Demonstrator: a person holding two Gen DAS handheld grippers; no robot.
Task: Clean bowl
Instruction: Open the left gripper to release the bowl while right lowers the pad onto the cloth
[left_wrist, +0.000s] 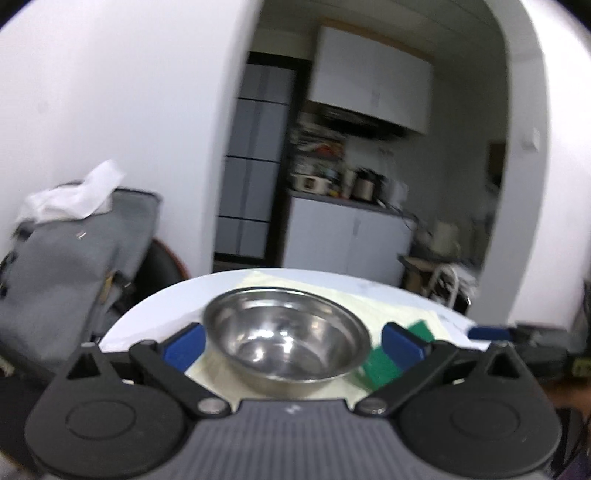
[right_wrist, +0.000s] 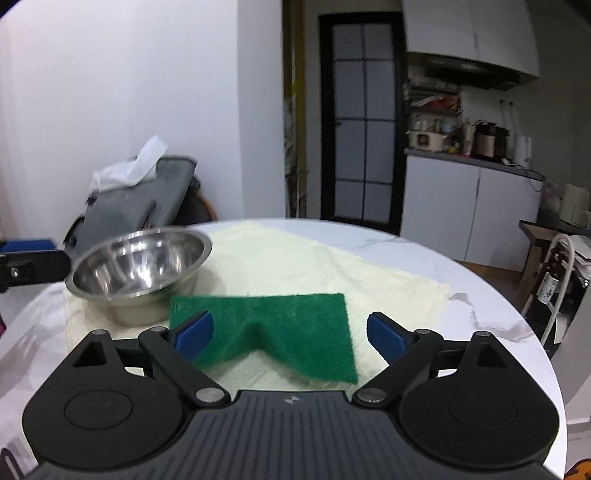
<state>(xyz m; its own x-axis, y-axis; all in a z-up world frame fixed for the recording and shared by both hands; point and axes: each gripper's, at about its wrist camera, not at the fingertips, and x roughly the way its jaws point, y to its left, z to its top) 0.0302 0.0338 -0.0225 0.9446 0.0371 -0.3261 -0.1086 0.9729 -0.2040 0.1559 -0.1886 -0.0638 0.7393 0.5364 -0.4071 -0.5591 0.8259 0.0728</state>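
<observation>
Bowl (left_wrist: 286, 339): steel, upright on cream cloth (right_wrist: 295, 258) spread over round white table (right_wrist: 461, 266); tilted slightly in right view, near edge resting on cloth. Contents: none visible; inner wall shiny, any residue not discernible through blur. Left gripper (left_wrist: 291, 347): spread wide, blue pads (left_wrist: 184, 345) flanking bowl on both sides, apart from rim; nothing held. Right gripper (right_wrist: 290, 334): likewise wide open, empty, poised over green pad (right_wrist: 277, 325). Green pad: flat on cloth just right of bowl, near edge humped into a ridge between the fingers. Step in hand, by judgement: approach and grasp, before any scrubbing; task barely begun. Next move, by judgement: left to close on bowl wall or rim to steady it; right to drop and pinch the raised ridge of green pad, then carry it into bowl. Care needed: smooth curved steel apt to slip from pads; thin scourer likely to fold or drag cloth along. Surroundings: grey bag (right_wrist: 140, 199) with white tissue behind bowl, off table; kitchen counter (right_wrist: 472, 162) with jars and appliances, dark door (right_wrist: 360, 122) beyond.
</observation>
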